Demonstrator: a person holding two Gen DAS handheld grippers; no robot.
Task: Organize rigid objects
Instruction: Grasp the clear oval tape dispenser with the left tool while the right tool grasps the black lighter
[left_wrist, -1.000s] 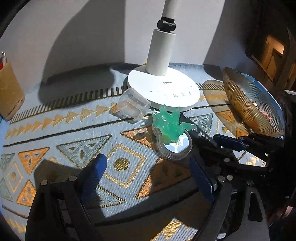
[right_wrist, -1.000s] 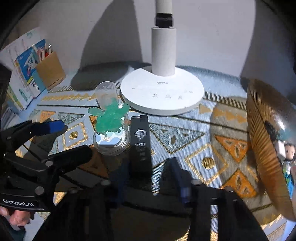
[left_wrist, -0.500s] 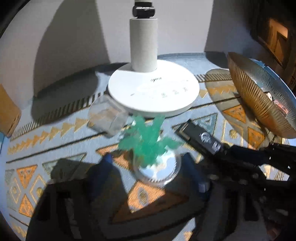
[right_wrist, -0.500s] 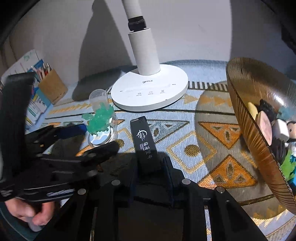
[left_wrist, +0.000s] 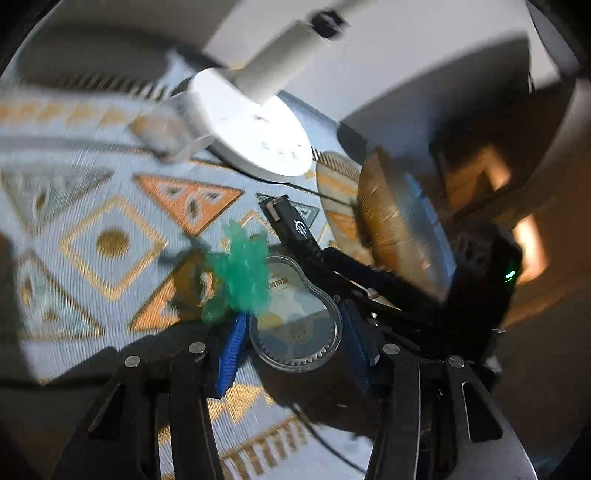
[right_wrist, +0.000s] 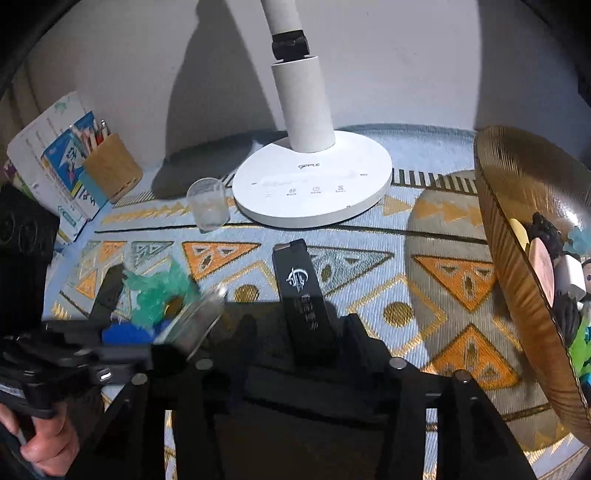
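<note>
On woven mat, left tool (left_wrist: 293, 334) grips clear round base w/ green spiky plant (left_wrist: 242, 275); right tool (right_wrist: 295, 350) opening round glossy black bar (right_wrist: 301, 291).

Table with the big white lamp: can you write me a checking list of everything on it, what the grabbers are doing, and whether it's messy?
Surface: patterned blue-and-gold mat, flat, in hard lamplight.
Job's things: clear case with green spiky toy, tilted off the mat; black box lying flat; gold bowl holding small toys; clear cup beside the lamp.
Clutter: white lamp base, pencil holder, printed carton.
Grippers: left gripper clamps the clear case; right gripper is opening, black box between its jaws.
Cables: thin dark line on the mat, possibly a cord.
Surroundings: plain wall.
</note>
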